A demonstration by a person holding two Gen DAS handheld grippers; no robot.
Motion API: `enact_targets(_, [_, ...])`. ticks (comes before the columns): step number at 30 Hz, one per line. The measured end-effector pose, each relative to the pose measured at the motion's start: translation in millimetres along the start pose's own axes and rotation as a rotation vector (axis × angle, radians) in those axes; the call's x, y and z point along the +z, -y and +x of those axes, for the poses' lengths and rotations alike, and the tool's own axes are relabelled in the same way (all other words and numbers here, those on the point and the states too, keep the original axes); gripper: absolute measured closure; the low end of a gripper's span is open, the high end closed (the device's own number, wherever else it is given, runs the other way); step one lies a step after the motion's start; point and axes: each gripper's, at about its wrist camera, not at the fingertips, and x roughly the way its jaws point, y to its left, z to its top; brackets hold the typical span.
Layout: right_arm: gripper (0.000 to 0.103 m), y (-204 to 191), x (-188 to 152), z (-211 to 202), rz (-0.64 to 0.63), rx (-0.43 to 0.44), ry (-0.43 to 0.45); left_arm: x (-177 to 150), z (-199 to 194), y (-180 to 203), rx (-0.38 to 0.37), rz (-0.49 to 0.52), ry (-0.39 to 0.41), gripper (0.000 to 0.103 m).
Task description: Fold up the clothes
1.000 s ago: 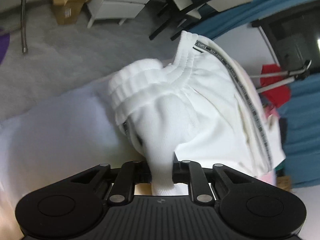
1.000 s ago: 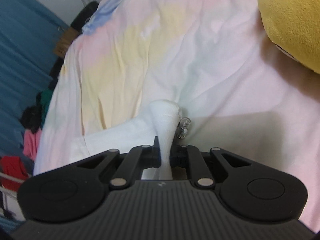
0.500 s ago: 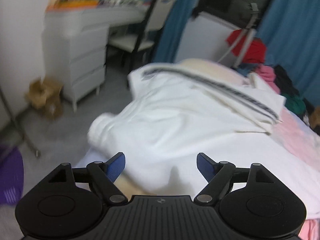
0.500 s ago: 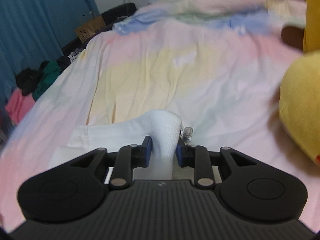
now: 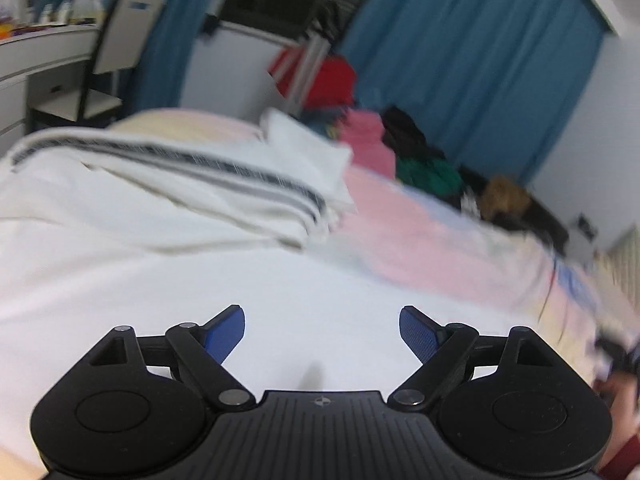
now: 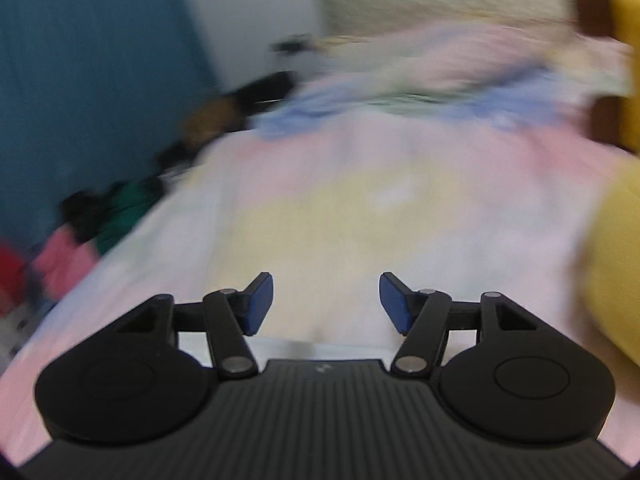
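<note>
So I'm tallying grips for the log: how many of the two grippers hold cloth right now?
0. The left gripper has its jaws apart above the white garment; the right gripper has its jaws apart over the pastel bedsheet, nothing between them.

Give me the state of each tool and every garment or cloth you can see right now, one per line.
left tool: open, holding nothing, above the white garment.
right tool: open, holding nothing, over the bedsheet.
white garment: released, lying on the bed, folds bunched at the striped band.
striped band: lying on top of the folds.
bedsheet: spread out, blurred.
clothes pile: heaped, unfolded.
</note>
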Motion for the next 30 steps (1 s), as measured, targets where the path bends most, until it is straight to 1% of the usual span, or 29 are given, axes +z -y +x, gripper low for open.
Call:
enact_targets(2, [0.041,-21,0,12,-0.059,0.111,-0.049,-15,17,-5,0.028,0.064,-0.034,0.017])
enact_targets(3, [0.043,-32,-3,23,-0.067,0.16,-0.095,-23,26,-8,0.043,0.096,-0.052,0.017])
enact_targets(5, [0.043,-48,-5,41,-0.064,0.207,-0.133,-33,37,-15,0.055,0.121,-0.084,0.017])
enact_targets(7, [0.043,-62,-7,59,-0.077,0.22,-0.168,-38,43,-18,0.048,0.13,-0.099,0.017])
enact_targets(9, [0.043,-70,-9,78,-0.089,0.189,-0.199,-40,49,-20,0.033,0.13,-0.101,0.017])
enact_targets(11, [0.043,-70,-14,94,-0.111,0.145,-0.213,-42,55,-20,0.023,0.133,-0.099,0.017])
enact_targets(12, [0.041,-69,-20,99,-0.129,0.137,-0.226,-44,58,-18,0.021,0.137,-0.096,0.017])
enact_targets(14, [0.041,-66,-31,105,-0.151,0.193,-0.243,-49,63,-14,0.032,0.159,-0.11,0.018])
enact_targets(17, [0.041,-59,-29,105,-0.132,0.285,-0.281,-52,69,-11,0.042,0.18,-0.109,0.019])
enact_targets(20, [0.041,-62,-27,99,-0.173,0.334,-0.323,-51,74,-10,0.035,0.182,-0.118,0.019])
enact_targets(23, [0.042,-66,-30,92,-0.247,0.337,-0.338,-51,73,-11,0.035,0.163,-0.118,0.019])
enact_targets(25, [0.047,-64,-31,89,-0.246,0.332,-0.336,-50,71,-12,0.032,0.142,-0.118,0.019])
enact_targets(26, [0.055,-63,-31,88,-0.246,0.329,-0.335,-50,70,-12,0.031,0.133,-0.119,0.019])
enact_targets(27, [0.07,-62,-31,86,-0.245,0.326,-0.334,-50,69,-12,0.031,0.127,-0.118,0.019])
enact_targets(28, [0.077,-61,-31,85,-0.245,0.324,-0.333,-50,68,-12,0.033,0.129,-0.116,0.019])
enact_targets(30, [0.087,-60,-32,82,-0.24,0.334,-0.323,-51,66,-10,0.038,0.133,-0.11,0.019])
